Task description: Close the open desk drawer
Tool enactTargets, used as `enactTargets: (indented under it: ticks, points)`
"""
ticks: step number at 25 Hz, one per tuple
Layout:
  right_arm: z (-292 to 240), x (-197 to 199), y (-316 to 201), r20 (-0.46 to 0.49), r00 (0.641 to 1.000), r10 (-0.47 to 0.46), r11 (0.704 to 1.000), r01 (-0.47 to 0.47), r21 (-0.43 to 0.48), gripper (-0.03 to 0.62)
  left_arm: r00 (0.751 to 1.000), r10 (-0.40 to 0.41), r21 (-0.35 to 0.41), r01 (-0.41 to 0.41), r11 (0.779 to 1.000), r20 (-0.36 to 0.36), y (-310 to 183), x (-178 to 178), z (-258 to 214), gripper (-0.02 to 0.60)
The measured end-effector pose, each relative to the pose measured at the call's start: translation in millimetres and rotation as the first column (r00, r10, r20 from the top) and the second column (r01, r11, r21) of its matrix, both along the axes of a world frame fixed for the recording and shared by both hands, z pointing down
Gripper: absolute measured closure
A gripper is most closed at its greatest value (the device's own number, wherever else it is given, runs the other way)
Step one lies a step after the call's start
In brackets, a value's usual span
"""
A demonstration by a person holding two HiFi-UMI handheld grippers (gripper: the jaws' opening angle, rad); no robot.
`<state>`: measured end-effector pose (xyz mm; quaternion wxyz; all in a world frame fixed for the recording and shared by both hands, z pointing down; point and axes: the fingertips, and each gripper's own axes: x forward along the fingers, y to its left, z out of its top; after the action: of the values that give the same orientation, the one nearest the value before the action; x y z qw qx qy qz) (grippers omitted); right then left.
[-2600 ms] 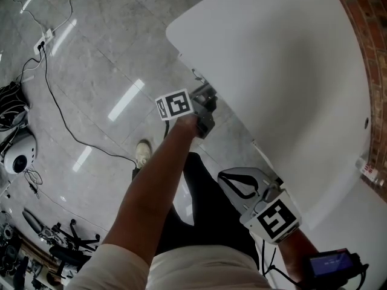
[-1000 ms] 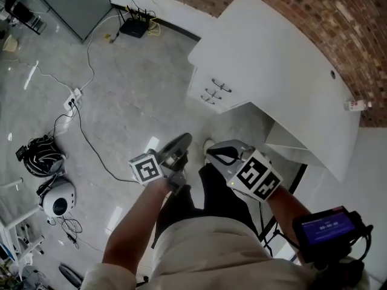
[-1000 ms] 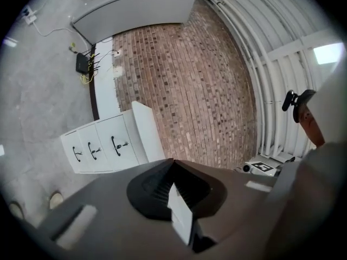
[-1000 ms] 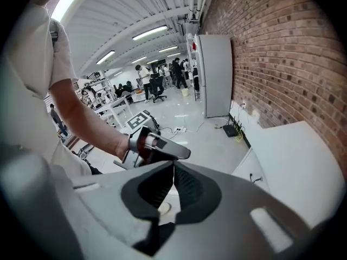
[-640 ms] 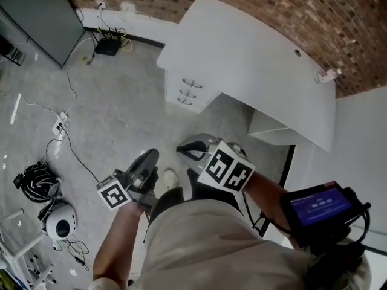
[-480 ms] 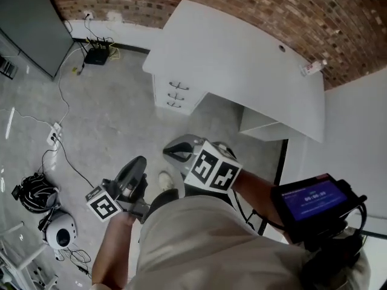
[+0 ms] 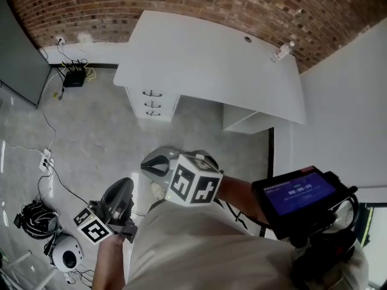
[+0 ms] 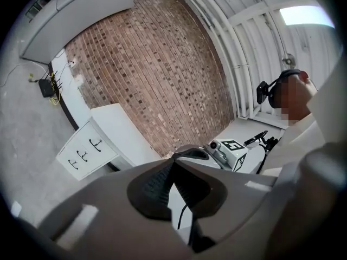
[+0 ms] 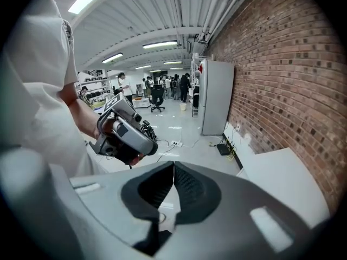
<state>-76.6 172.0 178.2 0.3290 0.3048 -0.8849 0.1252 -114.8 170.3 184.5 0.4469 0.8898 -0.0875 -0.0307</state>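
The white desk stands against the brick wall, and its drawer unit has three handled fronts that all look flush. In the left gripper view the same drawer unit also shows no front standing out. Both grippers are held close to my body, well away from the desk. My left gripper is low on the left with its jaws shut on nothing. My right gripper is just in front of my waist, shut and empty. Each gripper sees the other: the right gripper, and the left gripper in a hand.
A small bottle lies on the desk's far right corner. A router, a power strip and cables lie on the grey floor at left, with a white helmet-like object. A white partition stands right. A screen device sits on my right arm.
I have backed away from the desk. The left gripper, earlier at the desk's edge by the drawers, is now drawn back to my side; the right gripper has risen in front of my waist.
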Motion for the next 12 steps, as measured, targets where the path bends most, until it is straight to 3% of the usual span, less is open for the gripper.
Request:
enactTargets:
  ticks: [12]
  points:
    - [-9, 7, 15, -0.001, 1.0, 0.005, 0.999, -0.005, 0.04, 0.589, 0.997, 0.054, 0.022, -0.055, 0.998, 0.056, 21, 20, -1, 0.578]
